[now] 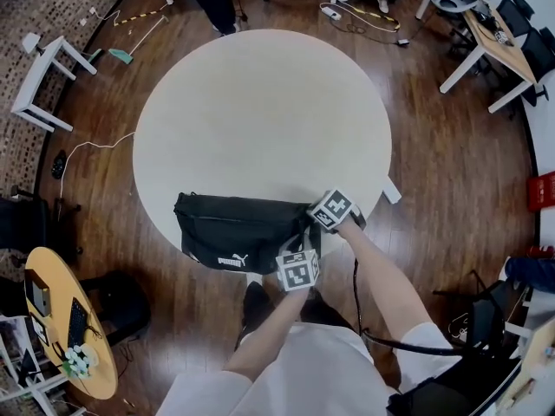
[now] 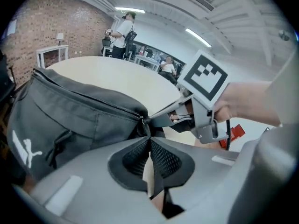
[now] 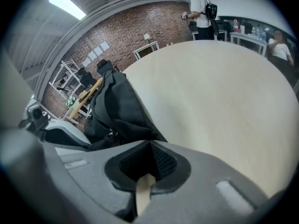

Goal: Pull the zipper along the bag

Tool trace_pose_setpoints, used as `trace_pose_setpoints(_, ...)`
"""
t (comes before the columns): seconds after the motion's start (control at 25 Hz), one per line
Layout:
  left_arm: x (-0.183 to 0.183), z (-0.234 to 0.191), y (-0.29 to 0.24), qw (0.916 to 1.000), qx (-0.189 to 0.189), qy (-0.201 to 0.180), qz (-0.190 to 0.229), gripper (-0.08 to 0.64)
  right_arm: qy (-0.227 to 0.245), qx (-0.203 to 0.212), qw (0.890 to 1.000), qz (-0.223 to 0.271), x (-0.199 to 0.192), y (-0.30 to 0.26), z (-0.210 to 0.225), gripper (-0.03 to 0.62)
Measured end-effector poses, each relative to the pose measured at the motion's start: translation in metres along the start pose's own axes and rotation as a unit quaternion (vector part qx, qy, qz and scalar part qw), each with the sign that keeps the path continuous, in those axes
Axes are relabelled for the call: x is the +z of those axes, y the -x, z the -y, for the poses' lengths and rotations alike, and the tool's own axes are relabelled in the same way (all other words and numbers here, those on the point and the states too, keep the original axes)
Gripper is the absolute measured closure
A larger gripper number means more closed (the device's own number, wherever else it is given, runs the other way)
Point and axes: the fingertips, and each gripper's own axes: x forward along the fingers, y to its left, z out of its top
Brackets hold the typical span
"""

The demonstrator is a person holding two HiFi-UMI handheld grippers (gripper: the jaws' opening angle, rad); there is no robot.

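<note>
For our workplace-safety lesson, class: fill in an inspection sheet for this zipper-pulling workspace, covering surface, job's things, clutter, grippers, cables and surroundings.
Surface: round pale table, carrying only the bag.
Job's things: black fabric waist bag lies at the table's near edge; black zipper pull at its right end in the head view.
Clutter: nothing seen.
Grippers: left gripper shut on the zipper pull; right gripper shut on the bag's end.
Cables: black cable hangs beside the right arm; loose cables on the floor.
Surroundings: dark wooden floor, brick wall, white desk.

light: ceiling strips (image 3: 67,4) | edges: fisheye-warped, vignetted | foreground: blurred
</note>
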Motion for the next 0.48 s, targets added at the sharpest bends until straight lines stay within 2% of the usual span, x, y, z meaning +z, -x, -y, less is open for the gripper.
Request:
trace_pose_setpoints(0.12, 0.007, -0.006, 0.017, 0.9983, -0.049, -0.025, -0.014, 0.534, -0.02, -0.022, 0.999, 0.014, 0.0, -0.001, 0.0, 0.601)
trace_pose_setpoints(0.28, 0.014, -0.031, 0.04, 0.9921, -0.116, -0.03, -0.038, 0.534, -0.029, -0.062, 0.998, 0.01, -0.004, -0.001, 0.0, 0.6)
trace_pose_setpoints(0.36, 0.024, -0.043, 0.054, 0.9889, -0.139, -0.039, -0.034, 0.535, -0.032, -0.078, 0.996, 0.005, -0.004, -0.001, 0.002, 0.6)
trace_pose_setpoints(0.48, 0.046, -0.066, 0.081, 0.9865, -0.15, -0.066, -0.004, 0.535, -0.038, -0.097, 0.995, -0.003, -0.005, -0.002, 0.003, 0.6)
